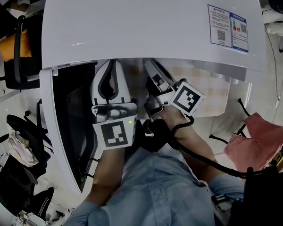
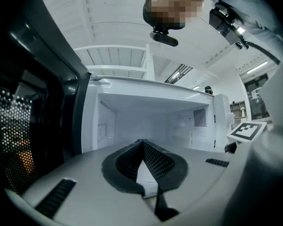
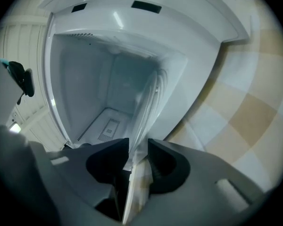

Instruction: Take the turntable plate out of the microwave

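I look down on the white microwave; its dark door hangs open at the left. Both grippers reach into its mouth side by side. In the right gripper view the clear glass turntable plate stands edge-on, running from the bare white cavity down between the jaws. My right gripper is open, with the plate's rim in the gap and the pads not seen pressing on it. The plate is hidden in the head view. My left gripper faces the bare cavity, its fingertips together and nothing seen between them.
A printed sticker sits on the microwave's top at the right. A beige checked surface lies right of the microwave. A reddish cloth is at the right, and chairs and bags crowd the left. A black cable trails from my right gripper.
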A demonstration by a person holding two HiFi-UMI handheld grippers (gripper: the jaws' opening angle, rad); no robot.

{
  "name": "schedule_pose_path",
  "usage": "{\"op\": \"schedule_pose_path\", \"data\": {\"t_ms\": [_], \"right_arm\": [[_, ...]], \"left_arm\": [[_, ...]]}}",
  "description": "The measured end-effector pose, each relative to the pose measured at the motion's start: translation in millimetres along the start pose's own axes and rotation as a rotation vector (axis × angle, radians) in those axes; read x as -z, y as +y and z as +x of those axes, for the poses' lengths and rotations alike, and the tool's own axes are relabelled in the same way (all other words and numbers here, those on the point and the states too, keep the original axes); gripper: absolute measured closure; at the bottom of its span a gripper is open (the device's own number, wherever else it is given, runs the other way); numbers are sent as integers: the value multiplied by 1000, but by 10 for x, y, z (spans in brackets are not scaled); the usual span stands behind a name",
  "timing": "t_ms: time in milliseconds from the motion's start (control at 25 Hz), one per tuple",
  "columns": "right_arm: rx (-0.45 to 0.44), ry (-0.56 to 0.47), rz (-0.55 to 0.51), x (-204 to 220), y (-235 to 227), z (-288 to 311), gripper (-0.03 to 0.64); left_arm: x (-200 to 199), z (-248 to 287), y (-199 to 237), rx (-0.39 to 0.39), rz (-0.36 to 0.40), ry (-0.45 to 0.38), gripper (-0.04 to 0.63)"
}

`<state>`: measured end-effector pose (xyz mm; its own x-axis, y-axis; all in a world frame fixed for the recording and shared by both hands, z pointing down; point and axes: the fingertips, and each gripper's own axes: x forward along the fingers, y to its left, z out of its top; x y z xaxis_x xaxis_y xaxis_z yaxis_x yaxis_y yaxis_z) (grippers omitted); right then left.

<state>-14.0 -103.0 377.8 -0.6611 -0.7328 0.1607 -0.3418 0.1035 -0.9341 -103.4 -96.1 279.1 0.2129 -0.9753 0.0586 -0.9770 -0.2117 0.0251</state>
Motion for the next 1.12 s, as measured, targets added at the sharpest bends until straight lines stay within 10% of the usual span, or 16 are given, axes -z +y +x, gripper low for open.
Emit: {"op": "schedule_pose_path", "data": {"t_ms": [800, 1120], "right_arm": [[-28, -35, 65, 213, -17, -518, 566], [-71, -26, 79, 78, -25, -349, 456]], "left_arm": [[-68, -271, -223, 29, 24, -2, 588], [-128, -197, -187, 19, 21, -16, 588]]}}
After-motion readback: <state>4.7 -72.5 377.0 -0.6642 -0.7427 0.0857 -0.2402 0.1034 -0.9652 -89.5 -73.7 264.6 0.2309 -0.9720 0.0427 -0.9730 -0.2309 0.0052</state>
